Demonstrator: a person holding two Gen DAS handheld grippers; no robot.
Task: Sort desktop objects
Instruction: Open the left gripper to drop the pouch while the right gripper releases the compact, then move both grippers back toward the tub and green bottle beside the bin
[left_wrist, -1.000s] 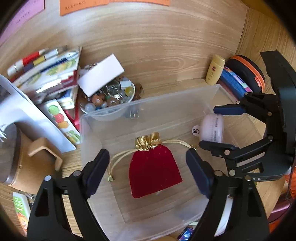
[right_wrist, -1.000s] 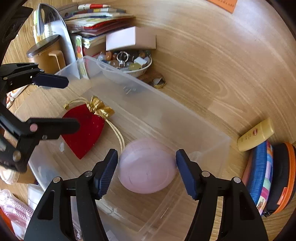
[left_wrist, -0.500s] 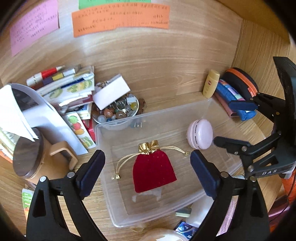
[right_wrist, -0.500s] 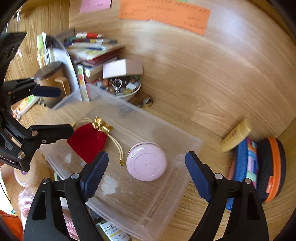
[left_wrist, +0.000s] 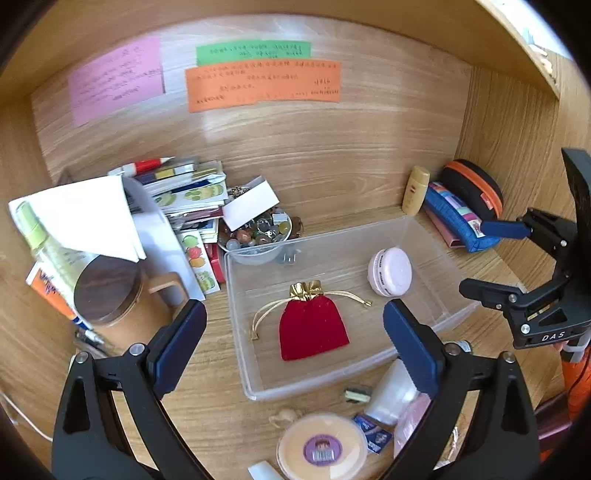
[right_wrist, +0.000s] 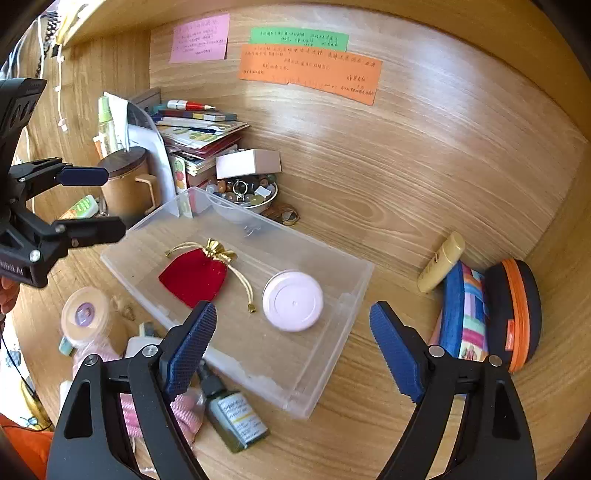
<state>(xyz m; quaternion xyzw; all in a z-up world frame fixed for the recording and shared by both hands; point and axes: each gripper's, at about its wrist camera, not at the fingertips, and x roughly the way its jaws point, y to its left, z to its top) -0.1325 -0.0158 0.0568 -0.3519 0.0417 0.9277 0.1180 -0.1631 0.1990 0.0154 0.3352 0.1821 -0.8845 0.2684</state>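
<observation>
A clear plastic bin (left_wrist: 332, 384) (right_wrist: 332, 376) sits on the wooden desk. Inside it lie a red velvet pouch (left_wrist: 312, 328) (right_wrist: 194, 275) with a gold top and cord, and a round pink case (left_wrist: 391, 271) (right_wrist: 293, 300). My left gripper (left_wrist: 295, 347) is open and empty, held above the bin's near edge. My right gripper (right_wrist: 291, 349) is open and empty, above the bin's right side; it also shows in the left wrist view (left_wrist: 495, 258).
A bowl of beads (left_wrist: 258, 232), stacked books (left_wrist: 184, 188), a lidded brown mug (left_wrist: 114, 295), a yellow tube (left_wrist: 415, 190), a blue pouch (left_wrist: 458, 218) and an orange-trimmed case (left_wrist: 476, 188) ring the bin. A round tin (left_wrist: 321, 446) and a dropper bottle (right_wrist: 232, 413) lie in front.
Both grippers have pulled back and up from the bin, opening wider. The pink case now rests in the bin, free of the right gripper's fingers.
</observation>
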